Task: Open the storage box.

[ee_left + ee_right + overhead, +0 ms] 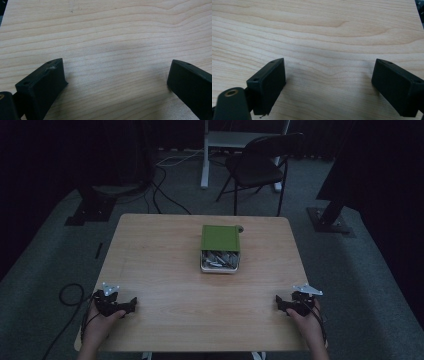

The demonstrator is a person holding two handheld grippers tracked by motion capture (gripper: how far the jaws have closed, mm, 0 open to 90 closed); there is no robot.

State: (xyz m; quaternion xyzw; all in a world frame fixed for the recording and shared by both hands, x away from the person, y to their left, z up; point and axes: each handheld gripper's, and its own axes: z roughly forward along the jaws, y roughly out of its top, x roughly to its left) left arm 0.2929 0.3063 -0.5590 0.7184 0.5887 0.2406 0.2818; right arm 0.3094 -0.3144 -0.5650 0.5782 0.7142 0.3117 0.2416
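Nothing started yet. Left gripper (131,306) rested at near left table (160,270) corner, jaws wide apart, nothing held. Right gripper (279,304) rested at near right corner, jaws apart, nothing held. Tin (220,261) of small metal bits, green lid (220,238) half slid back, seen mid-table, well apart from both. Untouched. All work judged left.

High view looks down from above; both gripper views face the table (165,285) closely.

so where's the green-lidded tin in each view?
High view: green-lidded tin at table centre, ahead of both grippers.
Left gripper view: not in it.
Right gripper view: not in it.
Shared landmark: the light wooden tabletop, under the open jaws in both gripper views.
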